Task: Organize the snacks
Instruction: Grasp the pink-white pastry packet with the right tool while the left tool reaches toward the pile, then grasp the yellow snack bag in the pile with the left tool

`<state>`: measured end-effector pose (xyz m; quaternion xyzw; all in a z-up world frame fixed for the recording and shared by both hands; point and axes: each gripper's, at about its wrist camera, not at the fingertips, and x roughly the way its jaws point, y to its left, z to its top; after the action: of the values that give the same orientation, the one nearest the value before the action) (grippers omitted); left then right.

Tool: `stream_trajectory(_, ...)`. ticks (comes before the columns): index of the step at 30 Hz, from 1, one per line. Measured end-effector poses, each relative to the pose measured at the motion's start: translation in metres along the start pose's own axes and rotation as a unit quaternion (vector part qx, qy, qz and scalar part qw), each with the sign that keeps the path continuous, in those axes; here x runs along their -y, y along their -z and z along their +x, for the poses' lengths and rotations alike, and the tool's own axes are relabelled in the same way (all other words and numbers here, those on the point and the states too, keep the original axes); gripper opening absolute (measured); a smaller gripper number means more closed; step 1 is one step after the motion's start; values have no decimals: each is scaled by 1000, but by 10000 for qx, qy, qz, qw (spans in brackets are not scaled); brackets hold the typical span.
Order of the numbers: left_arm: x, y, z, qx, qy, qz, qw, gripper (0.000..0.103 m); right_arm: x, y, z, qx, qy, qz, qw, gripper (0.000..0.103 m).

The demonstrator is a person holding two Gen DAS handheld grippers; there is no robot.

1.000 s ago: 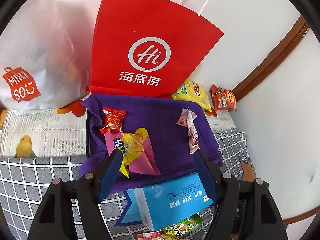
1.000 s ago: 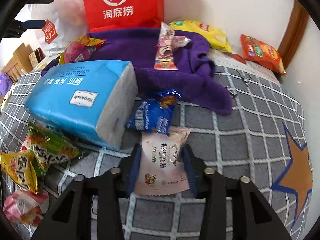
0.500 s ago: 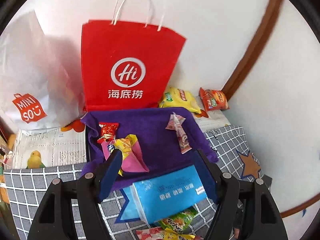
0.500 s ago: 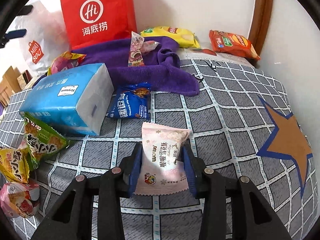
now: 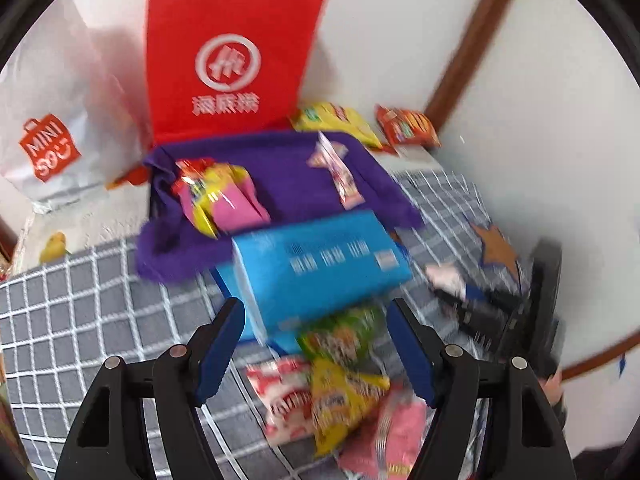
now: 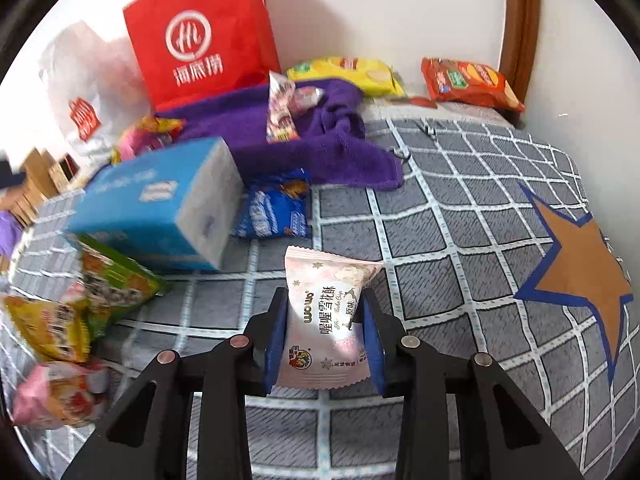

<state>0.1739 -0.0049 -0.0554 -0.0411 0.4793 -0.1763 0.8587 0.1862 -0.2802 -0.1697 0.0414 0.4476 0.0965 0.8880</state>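
Hovering over the grey checked cloth [image 5: 80,312], my left hand-held gripper [image 5: 316,344] is gaping wide with nothing between its blue pads. Beneath and just ahead of it a loose heap of snack packets is lying: a red-and-white one [image 5: 280,396], a yellow one [image 5: 344,400] and a green one [image 5: 344,332] tucked against the blue tissue pack [image 5: 320,268]. Behind the pack, the purple towel [image 5: 288,176] is carrying a pink-and-yellow packet [image 5: 224,200] and a slim pink packet [image 5: 340,172], with the red paper bag [image 5: 228,64] standing against the wall. Further right, I am pinching the pale pink snowflake-crisp packet [image 6: 326,320] upright in my right hand-held gripper [image 6: 325,332], both pads pressing its sides, raised above the cloth. A blue cookie packet [image 6: 276,208] is lying beyond it, just beside the tissue pack, and a brown star [image 6: 580,268] is showing on the cloth at far right.
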Motion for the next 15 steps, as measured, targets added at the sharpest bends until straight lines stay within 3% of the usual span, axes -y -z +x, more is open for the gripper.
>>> stream_trajectory(6, 1, 35, 14, -322, 308, -130, 9989, 72, -5, 3, -32, 325, 78, -33, 9994, 35)
stream_trajectory(15, 3, 58, 46, -686, 357, -188, 9968, 66, -5, 14, -48, 252, 173, 126, 9995, 35)
